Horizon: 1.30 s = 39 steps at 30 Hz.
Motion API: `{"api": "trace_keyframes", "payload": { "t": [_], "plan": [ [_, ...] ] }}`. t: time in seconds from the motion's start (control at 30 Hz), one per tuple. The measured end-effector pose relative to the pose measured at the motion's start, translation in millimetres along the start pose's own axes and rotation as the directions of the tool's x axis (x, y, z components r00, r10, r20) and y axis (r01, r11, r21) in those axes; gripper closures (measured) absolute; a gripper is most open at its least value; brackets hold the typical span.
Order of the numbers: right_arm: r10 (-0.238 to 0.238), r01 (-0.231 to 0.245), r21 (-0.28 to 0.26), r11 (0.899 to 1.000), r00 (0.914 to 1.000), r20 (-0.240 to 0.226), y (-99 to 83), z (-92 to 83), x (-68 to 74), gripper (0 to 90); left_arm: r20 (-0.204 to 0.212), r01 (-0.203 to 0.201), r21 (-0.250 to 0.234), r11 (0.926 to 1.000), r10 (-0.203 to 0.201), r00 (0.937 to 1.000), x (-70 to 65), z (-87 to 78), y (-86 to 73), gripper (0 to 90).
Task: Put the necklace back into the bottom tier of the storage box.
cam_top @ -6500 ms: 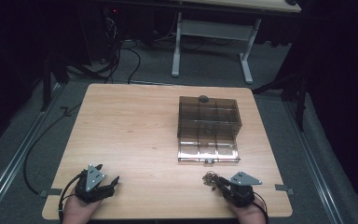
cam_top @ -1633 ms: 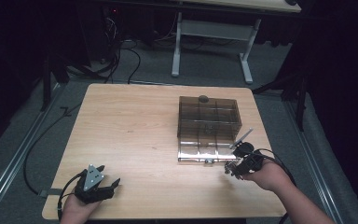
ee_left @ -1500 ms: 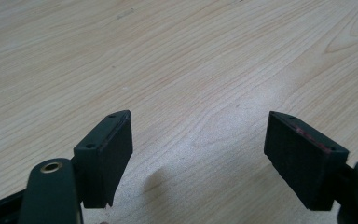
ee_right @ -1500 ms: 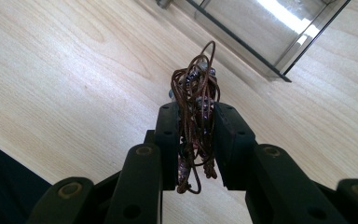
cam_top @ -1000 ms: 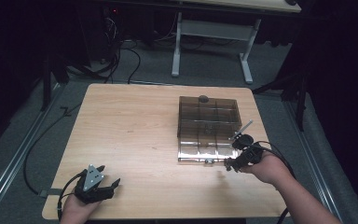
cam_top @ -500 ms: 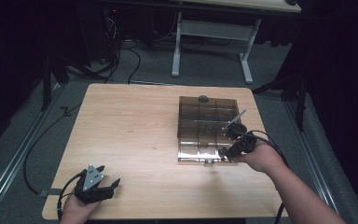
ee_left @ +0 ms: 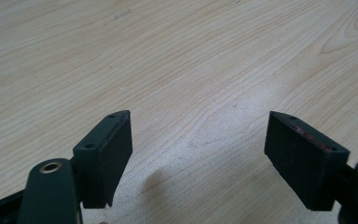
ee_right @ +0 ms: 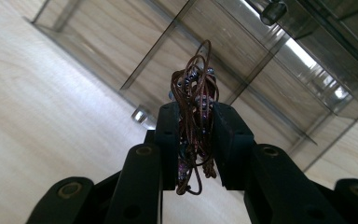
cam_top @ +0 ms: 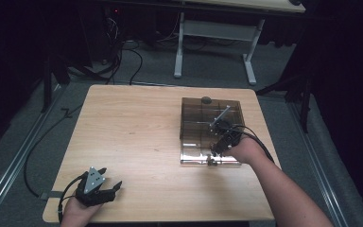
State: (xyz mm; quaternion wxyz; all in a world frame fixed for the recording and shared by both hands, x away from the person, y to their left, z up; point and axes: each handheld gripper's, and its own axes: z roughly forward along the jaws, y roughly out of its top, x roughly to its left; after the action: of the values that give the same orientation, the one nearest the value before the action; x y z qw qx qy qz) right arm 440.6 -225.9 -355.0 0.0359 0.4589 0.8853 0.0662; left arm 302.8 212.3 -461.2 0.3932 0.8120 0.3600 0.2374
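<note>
I am holding the right gripper pinched on a tangle of thin brown cord, a bundle of loops with what look like small dark beads caught in it, so the jaws are pressing it from both sides with loops sticking out above and hanging below. In the high view that right gripper is hovering over the near part of the smoky clear organizer box, which is sitting on the right half of the bench. The box is divided into compartments, and its lid appears to be lying open at the far side, with a small dark knob at its far edge; I cannot tell exactly which compartment is under the cord. I am resting the left gripper near the front left corner of the bench, jaws spread wide with nothing between them. As I judge it, the pick-up is done and the carry is nearly done; lowering the cord into a compartment, letting go and perhaps closing the lid are left.
</note>
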Motion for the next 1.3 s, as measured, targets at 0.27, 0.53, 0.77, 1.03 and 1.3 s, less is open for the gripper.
{"api": "trace_keyframes", "payload": {
  "t": [0.27,0.53,0.77,1.03,1.3],
  "plan": [
    [0.017,-0.017,0.014,1.0,0.9994,-0.031,4.6,26.8,-1.2,74.4,0.0,-0.001,-0.003,1.0,0.001,1.0,0.0,-0.2,-0.1,23.5],
    [0.011,-0.01,0.024,1.0,0.999,-0.043,4.4,42.7,-1.8,74.2,-0.001,-0.001,-0.001,1.0,0.001,1.0,-0.3,0.2,-0.1,23.5],
    [0.076,-0.073,0.043,0.996,0.9954,-0.059,5.4,50.6,0.3,73.7,0.002,-0.001,-0.001,1.0,0.001,1.0,0.0,-0.3,-0.1,23.6],
    [0.057,-0.057,0.002,0.998,0.9966,-0.059,0.9,41.2,-5.5,65.5,0.0,-0.007,0.003,1.0,0.007,1.0,-0.2,0.0,0.0,23.5],
    [0.07,-0.072,-0.037,0.997,0.9959,-0.058,12.5,29.9,-6.7,68.5,0.001,-0.002,0.002,1.0,0.002,1.0,-0.3,0.2,-0.1,23.6]
  ]
}}
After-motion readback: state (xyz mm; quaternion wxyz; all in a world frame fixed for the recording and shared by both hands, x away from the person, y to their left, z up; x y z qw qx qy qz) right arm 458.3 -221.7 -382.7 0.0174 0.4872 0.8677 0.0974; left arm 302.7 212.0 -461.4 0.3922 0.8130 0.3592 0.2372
